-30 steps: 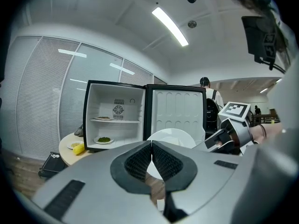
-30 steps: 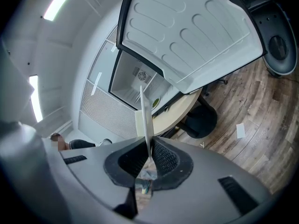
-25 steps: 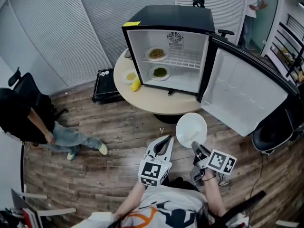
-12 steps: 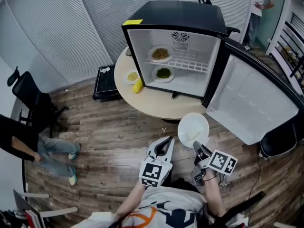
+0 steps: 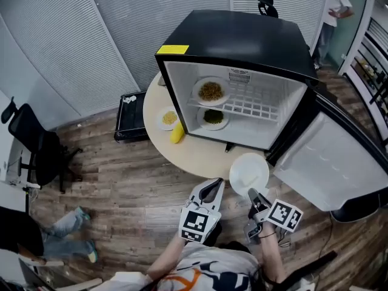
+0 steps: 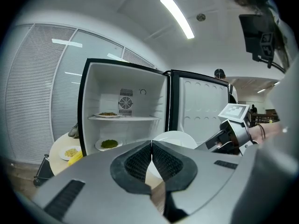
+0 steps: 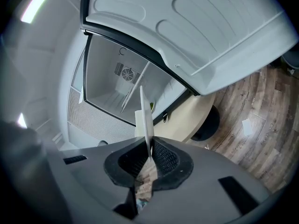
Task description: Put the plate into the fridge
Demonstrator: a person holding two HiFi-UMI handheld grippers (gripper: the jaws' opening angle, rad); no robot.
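The black mini fridge [image 5: 242, 41] stands on a round table [image 5: 194, 153] with its door [image 5: 339, 162] swung open to the right. My right gripper [image 5: 253, 194] is shut on the rim of an empty white plate [image 5: 248, 173], held over the table's near edge in front of the fridge. The right gripper view shows that plate [image 7: 145, 111] edge-on, clamped between the jaws. My left gripper [image 5: 211, 188] is shut and empty, just left of the plate [image 6: 180, 138]. Inside the fridge, one food plate [image 5: 210, 91] sits on the wire shelf and another [image 5: 213, 117] below it.
On the table left of the fridge lie a small plate of yellow food [image 5: 168, 119] and a yellow cob [image 5: 177, 132]. A black box [image 5: 129, 119] sits on the floor behind the table. An office chair [image 5: 36, 147] and a person's legs [image 5: 60, 235] are at the left.
Both grippers and the plate have moved forward, closer to the table and fridge. The person at the left has walked away toward the lower left.
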